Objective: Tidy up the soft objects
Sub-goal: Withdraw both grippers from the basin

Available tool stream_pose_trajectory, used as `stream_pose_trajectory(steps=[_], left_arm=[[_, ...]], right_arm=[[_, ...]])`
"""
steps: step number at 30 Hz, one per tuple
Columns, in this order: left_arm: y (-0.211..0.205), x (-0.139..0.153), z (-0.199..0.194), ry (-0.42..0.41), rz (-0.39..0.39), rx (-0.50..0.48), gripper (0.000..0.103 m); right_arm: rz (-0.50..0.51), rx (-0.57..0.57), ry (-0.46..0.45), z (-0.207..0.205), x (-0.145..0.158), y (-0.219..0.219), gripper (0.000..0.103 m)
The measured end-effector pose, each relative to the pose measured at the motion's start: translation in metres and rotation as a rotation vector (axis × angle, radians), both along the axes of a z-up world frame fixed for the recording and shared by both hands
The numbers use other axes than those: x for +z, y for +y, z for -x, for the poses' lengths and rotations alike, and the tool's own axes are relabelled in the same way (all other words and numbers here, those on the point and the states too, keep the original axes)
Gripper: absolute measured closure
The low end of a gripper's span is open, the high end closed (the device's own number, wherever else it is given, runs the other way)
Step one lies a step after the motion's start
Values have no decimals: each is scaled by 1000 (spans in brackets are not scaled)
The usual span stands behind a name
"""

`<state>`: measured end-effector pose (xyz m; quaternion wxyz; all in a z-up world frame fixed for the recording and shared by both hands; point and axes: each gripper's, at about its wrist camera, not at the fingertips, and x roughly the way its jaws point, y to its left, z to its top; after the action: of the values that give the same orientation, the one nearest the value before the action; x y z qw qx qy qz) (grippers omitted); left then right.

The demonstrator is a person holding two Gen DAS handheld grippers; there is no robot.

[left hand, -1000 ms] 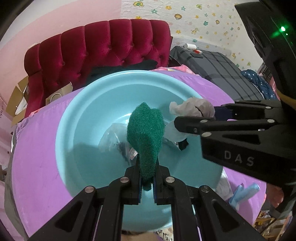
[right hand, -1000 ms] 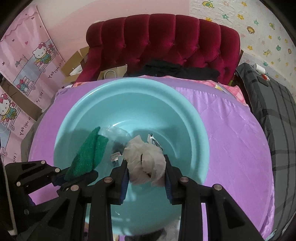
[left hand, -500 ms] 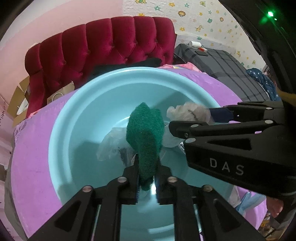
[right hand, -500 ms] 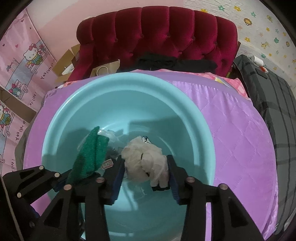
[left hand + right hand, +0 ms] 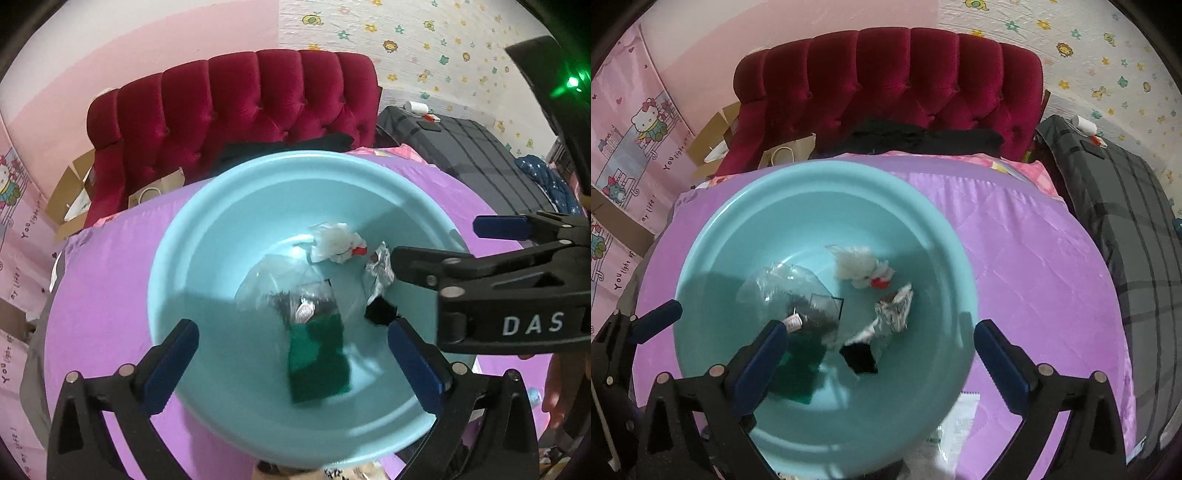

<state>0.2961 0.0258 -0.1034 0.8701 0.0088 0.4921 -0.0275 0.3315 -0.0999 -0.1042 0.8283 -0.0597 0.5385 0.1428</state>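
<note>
1. Down in the teal basin [image 5: 177,258], which sat on the purple quilted bed cover [image 5: 1034,266], the soft things were gathered, and both sets of tongs were poised above it.
2. At the left, the left tongs [image 5: 293,363] were seen with jaws opening wide and nothing between the pads; the green scouring pad [image 5: 317,362] lay loose on the basin floor below them.
3. That pad was judged light, springy and rough-faced, unlikely to slip; a pinch across its thin edge was thought best.
4. Beside it, a clear plastic bag [image 5: 273,280] holding something dark was seen. It was judged slick and crinkly, best taken at a bunched fold.
5. Further right, a white crumpled wad [image 5: 860,267] with a red spot was seen on the basin floor, near a silvery crumpled wrapper [image 5: 895,308] and a small black piece [image 5: 860,358].
6. The wad was judged very light and compressible, so a grip through its middle would be suited.
7. At the right, the right tongs [image 5: 881,363] were likewise opening wide and held nothing.
</note>
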Motion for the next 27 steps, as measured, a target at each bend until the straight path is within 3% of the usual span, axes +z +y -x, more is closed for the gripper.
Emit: stream_pose_trajectory(steps=[16,27], left_arm=[[-10,32,66,-34,-16,-4,0],[-13,38,120,-65,-18,-30,0]], right_arm=[[10,15,-11,76,29,-22,0],[1,-11,-15,138,28,-42,0]])
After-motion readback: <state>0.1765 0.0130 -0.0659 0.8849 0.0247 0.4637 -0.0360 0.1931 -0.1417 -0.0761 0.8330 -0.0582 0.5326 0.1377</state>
